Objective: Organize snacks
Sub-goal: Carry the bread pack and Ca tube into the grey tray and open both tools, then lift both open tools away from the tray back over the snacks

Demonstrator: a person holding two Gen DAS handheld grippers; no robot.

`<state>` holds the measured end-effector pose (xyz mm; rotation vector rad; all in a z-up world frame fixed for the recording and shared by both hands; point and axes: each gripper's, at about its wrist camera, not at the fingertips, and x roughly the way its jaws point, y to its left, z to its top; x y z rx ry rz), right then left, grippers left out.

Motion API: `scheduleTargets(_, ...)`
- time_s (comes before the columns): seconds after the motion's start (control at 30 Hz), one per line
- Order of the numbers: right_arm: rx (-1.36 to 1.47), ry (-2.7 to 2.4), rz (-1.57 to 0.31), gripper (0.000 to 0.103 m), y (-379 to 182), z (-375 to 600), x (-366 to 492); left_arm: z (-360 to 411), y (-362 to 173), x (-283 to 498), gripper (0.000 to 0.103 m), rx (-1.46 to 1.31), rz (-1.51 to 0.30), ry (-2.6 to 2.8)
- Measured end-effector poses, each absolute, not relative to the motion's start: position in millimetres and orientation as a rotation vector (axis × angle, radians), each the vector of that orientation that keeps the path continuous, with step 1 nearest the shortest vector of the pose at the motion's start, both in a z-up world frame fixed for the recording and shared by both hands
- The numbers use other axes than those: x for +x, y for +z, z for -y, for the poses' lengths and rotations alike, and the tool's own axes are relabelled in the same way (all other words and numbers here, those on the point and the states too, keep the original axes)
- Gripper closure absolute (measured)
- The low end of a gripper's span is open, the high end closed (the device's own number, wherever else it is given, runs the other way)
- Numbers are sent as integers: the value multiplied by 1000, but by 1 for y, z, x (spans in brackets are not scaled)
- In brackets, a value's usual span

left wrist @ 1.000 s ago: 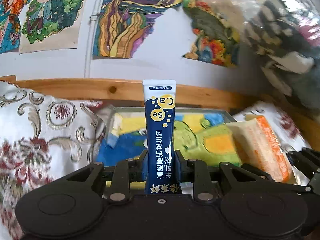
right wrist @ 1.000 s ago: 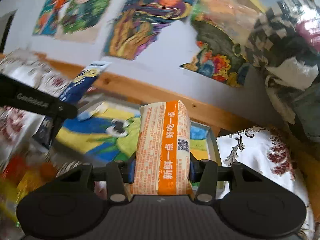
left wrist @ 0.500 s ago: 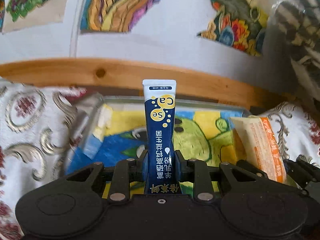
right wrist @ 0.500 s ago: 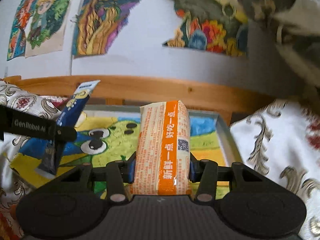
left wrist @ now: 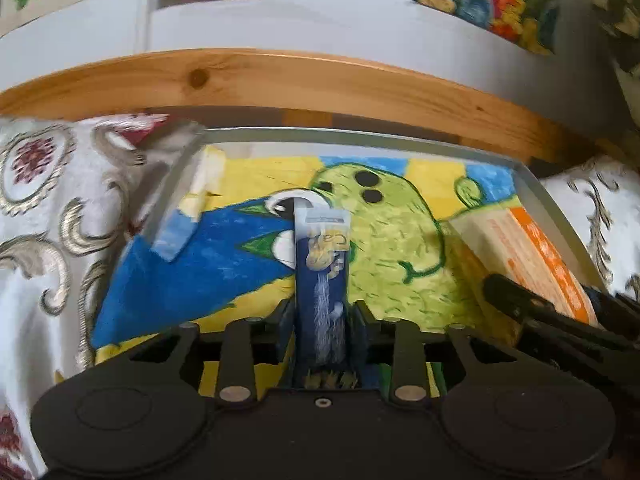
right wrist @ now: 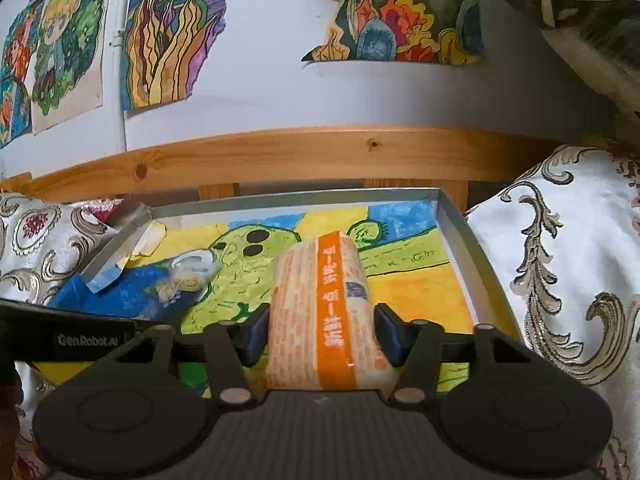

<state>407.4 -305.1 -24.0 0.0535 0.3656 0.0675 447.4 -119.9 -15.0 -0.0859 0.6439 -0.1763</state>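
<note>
A dark blue stick packet (left wrist: 322, 264) sits between the fingers of my left gripper (left wrist: 323, 308), which is shut on it; the packet looks blurred and leans down over the tray. The shallow grey tray (left wrist: 360, 136) is lined with a blue, yellow and green drawing. An orange-striped bread packet (right wrist: 320, 300) is held by my right gripper (right wrist: 320, 316), shut on it, low over the tray's right half (right wrist: 460, 248). In the left wrist view the bread packet (left wrist: 532, 252) lies at the tray's right side. The blue packet (right wrist: 180, 284) shows blurred in the right wrist view.
A wooden rail (right wrist: 320, 152) runs behind the tray, below a white wall with coloured drawings (right wrist: 168, 40). Patterned white cloth (left wrist: 48, 208) lies left of the tray and more of it (right wrist: 560, 280) lies to the right. Dark fabric (right wrist: 580, 20) hangs at the upper right.
Both grippers have moved forward and down over the tray. Both packets now sit lower between the fingers and appear blurred, tipped toward the tray floor.
</note>
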Motion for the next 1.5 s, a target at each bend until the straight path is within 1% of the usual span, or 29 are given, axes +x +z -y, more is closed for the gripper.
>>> scheduleTargets(0.03, 58, 65, -364, 30, -23, 305, 406, 117, -13, 445, 55, -101, -642, -171)
scheduleTargets(0.1, 65, 64, -353, 21, -19, 306, 401, 113, -8, 440, 42, -119, -631, -161)
scheduleTargets(0.13, 69, 64, -342, 19, -17, 307, 397, 110, -5, 435, 38, -121, -620, -156)
scheduleTargets(0.2, 74, 68, -313, 12, -10, 308, 387, 104, 3, 424, 26, -126, -591, -144)
scheduleTargets(0.3, 78, 65, -274, 4, 4, 307, 370, 95, 18, 404, 16, -150, -544, -126)
scheduleTargets(0.4, 102, 78, -246, 0, 18, 307, 352, 87, 35, 381, 4, -167, -489, -111)
scheduleTargets(0.47, 108, 85, -219, 0, 28, 307, 336, 83, 47, 363, 2, -169, -444, -98)
scheduleTargets(0.57, 99, 90, -174, 0, 44, 309, 306, 78, 61, 335, 1, -167, -394, -99)
scheduleTargets(0.87, 61, 103, -107, 0, 60, 306, 245, 64, 86, 256, 1, -144, -313, -89)
scheduleTargets(1.2, 14, 135, -75, 0, 62, 289, 171, 42, 79, 184, 1, -133, -313, -84)
scheduleTargets(1.5, -64, 181, -141, 0, 43, 267, 126, 11, 63, 141, 1, -148, -365, -76)
